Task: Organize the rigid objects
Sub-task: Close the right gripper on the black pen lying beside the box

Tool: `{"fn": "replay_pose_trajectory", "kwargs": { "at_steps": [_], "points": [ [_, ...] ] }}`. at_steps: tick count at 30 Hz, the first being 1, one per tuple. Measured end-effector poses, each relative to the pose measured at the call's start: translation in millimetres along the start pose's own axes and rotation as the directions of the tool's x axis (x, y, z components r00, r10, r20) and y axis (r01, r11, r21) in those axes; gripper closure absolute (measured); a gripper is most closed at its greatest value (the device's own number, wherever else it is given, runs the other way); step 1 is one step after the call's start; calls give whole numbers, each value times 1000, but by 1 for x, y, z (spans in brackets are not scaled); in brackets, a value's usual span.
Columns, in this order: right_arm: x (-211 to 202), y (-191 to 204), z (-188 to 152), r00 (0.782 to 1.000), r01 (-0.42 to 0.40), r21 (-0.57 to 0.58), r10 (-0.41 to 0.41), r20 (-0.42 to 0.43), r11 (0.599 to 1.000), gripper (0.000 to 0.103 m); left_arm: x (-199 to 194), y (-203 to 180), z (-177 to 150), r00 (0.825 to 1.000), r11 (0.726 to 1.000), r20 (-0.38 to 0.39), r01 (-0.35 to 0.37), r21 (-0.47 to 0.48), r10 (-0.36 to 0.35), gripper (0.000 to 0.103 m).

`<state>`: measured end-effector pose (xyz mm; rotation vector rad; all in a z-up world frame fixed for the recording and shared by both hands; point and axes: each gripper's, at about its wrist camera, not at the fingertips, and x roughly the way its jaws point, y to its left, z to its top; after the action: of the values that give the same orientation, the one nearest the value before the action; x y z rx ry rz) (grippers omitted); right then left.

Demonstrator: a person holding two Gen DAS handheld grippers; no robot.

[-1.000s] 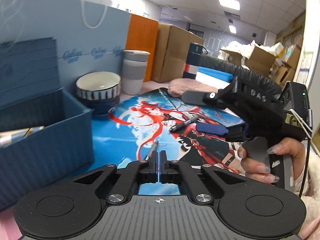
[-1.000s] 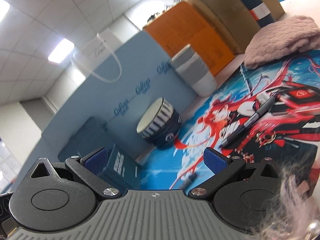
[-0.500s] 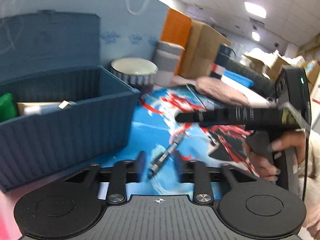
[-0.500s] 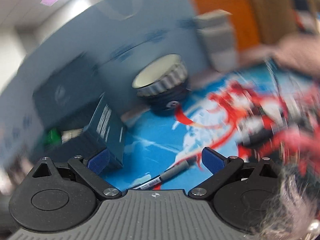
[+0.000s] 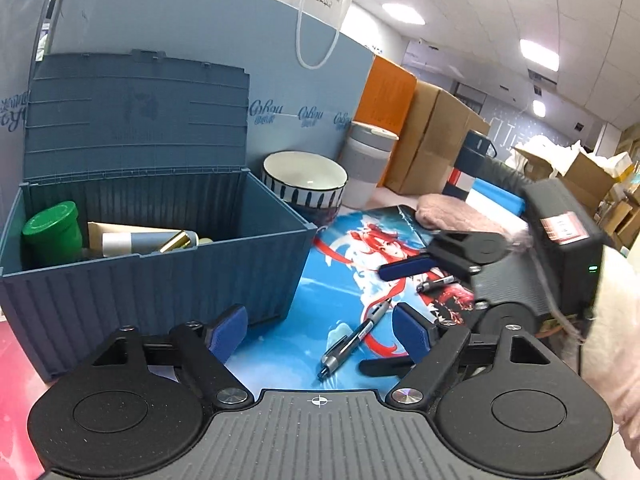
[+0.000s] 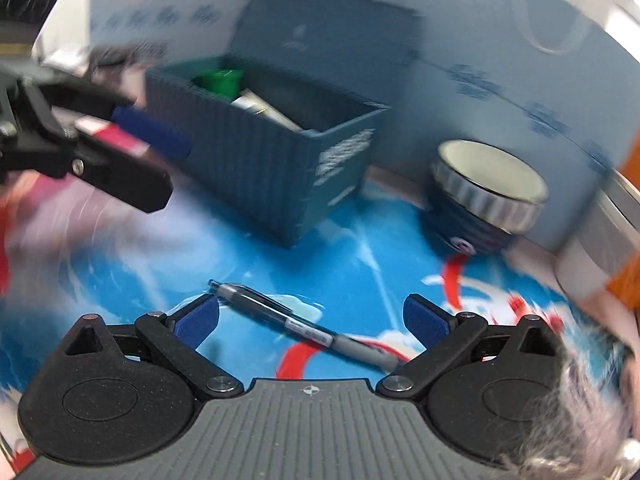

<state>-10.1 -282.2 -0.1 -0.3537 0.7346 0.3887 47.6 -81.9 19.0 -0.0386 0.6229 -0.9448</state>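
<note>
Light, stiff, slippery pen [image 6: 304, 326] lying flat on mat [image 6: 340, 256]; best pinched mid-barrel. Both right gripper [image 6: 310, 320] and left gripper [image 5: 320, 334] spread wide, holding nothing.

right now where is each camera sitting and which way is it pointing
Left wrist: sits behind the open left gripper, facing across the printed mat toward the blue bin, bowl and boxes; the right gripper and a pink sleeve show at right.
Right wrist: sits behind the open right gripper, tilted down at the mat, blurred; the left gripper enters at upper left.
Shared: the pen lying on the mat, the bin, the bowl.
</note>
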Motion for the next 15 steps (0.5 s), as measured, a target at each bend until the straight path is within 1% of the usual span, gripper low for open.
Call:
{"fn": "replay_pose_trajectory", "kwargs": {
  "at_steps": [2,4,5,6,8,9,11,13,14,15],
  "points": [
    [11,0,5,999,-30,-29,30,-25,999,6,-3,0,0,1000,1000,7,3,-3,-3,21],
    [20,-3,9,997,-60,-36,58,-49,998,17,-6,1,2,1000,1000,15,11,-12,-11,21],
    [24,-7,10,996,-71,-25,70,-54,997,19,-8,2,3,1000,1000,19,20,-19,-20,21],
    [28,-11,11,995,-86,-3,85,-60,996,24,-10,3,4,999,999,25,32,-26,-32,21],
    [37,-20,11,991,-116,50,119,-61,992,25,-15,4,7,998,998,41,53,-39,-51,21],
    [39,-24,11,989,-132,73,136,-58,989,27,-17,4,8,997,997,47,60,-43,-58,20],
    [41,-27,11,986,-154,103,160,-46,983,35,-21,4,10,996,996,58,70,-48,-67,20],
    [40,-27,13,986,-160,105,164,-36,982,55,-22,4,10,996,996,63,74,-55,-70,20],
    [39,-26,14,984,-170,102,174,-36,980,59,-23,5,11,996,996,64,73,-58,-69,20],
    [38,-25,15,982,-179,96,184,-38,979,67,-23,5,11,996,996,65,71,-62,-67,20]
  ]
}}
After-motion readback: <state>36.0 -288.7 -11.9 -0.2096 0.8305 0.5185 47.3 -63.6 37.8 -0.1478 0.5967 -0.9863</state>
